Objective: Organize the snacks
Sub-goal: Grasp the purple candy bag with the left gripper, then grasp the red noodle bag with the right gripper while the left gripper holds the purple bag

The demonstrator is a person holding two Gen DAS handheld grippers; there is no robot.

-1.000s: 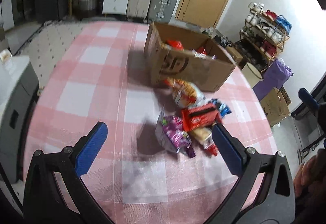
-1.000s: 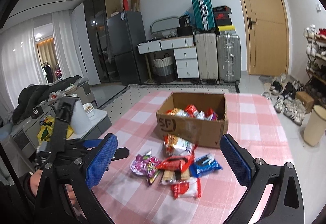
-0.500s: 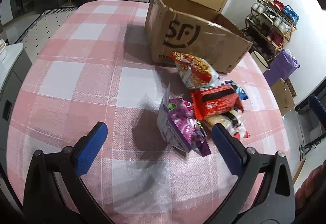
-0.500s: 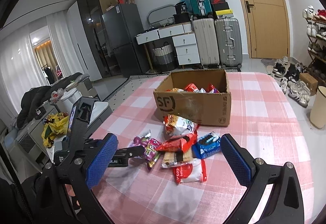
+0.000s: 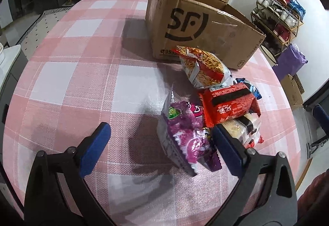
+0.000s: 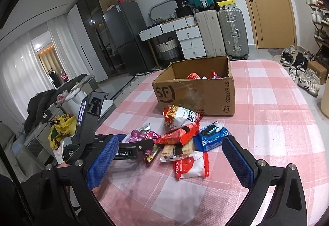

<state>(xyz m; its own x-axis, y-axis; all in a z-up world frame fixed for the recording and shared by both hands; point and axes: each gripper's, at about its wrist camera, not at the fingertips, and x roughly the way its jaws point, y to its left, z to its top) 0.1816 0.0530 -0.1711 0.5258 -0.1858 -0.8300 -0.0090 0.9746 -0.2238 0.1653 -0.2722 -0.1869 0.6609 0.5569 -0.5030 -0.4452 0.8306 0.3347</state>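
A pile of snack packs lies on the pink checked table (image 5: 82,61) in front of an open cardboard box (image 5: 205,26) that holds a few packs. My left gripper (image 5: 159,126) hangs low over the near-left end of the pile. Its jaws are closing, with a purple bag (image 5: 185,133) between them near the right finger; neither pad presses on it. Behind the bag lie a red pack (image 5: 228,104) and a noodle snack bag (image 5: 205,67). My right gripper (image 6: 170,139) is wide open above the pile, over a wafer pack (image 6: 176,150), a red-and-white bag (image 6: 191,166) and a blue cookie pack (image 6: 211,137).
The table's rounded edge falls away on the right, by a shoe rack (image 5: 277,18) and a purple bag on the floor. Suitcases (image 6: 222,30) and white drawers stand against the far wall. The left hand-held tool's body (image 6: 90,123) stands left of the pile.
Both grippers have sunk toward the snack pile, which now looks larger and closer. The left jaws have narrowed a little around the purple bag. The snacks have not moved.
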